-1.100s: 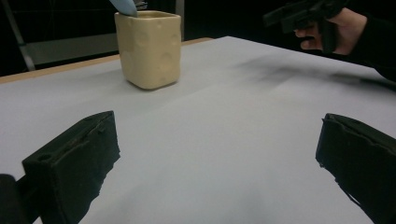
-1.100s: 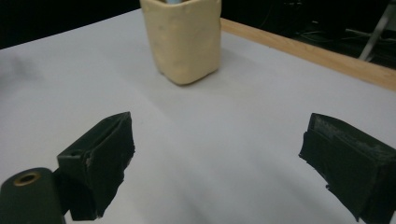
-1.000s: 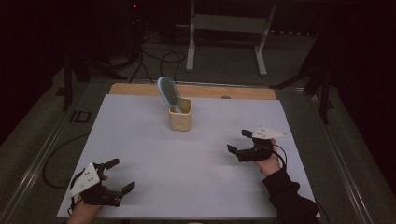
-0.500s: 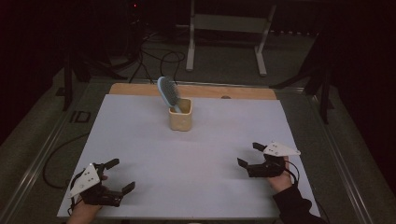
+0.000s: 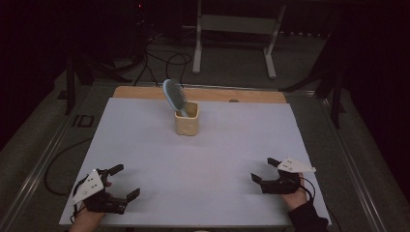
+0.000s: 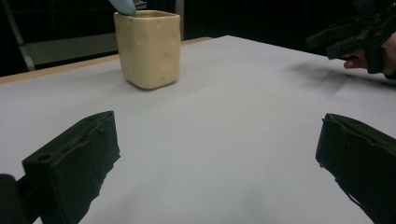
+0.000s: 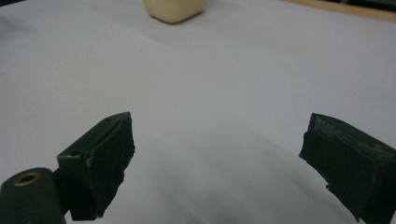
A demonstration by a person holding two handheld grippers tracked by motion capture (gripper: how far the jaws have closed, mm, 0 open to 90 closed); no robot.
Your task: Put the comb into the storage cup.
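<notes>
Both grippers, left gripper (image 5: 123,182) and right gripper (image 5: 265,170), gape empty, well apart from cup (image 5: 186,118).

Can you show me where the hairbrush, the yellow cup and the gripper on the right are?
hairbrush (image 5: 174,94): high view, on its bristled head.
yellow cup (image 6: 148,47): left gripper view, on its front wall.
right gripper (image 5: 263,170): high view, midway between its open jaw tips.

Brush (image 5: 174,96) handle hidden inside cup (image 5: 186,118); the left gripper view cuts off the brush at the top edge, only a blue sliver shows. Right gripper view crops the cup (image 7: 174,9) to its base. Bristle detail too small to tell. Person's forearms cut off at the bottom edge.
</notes>
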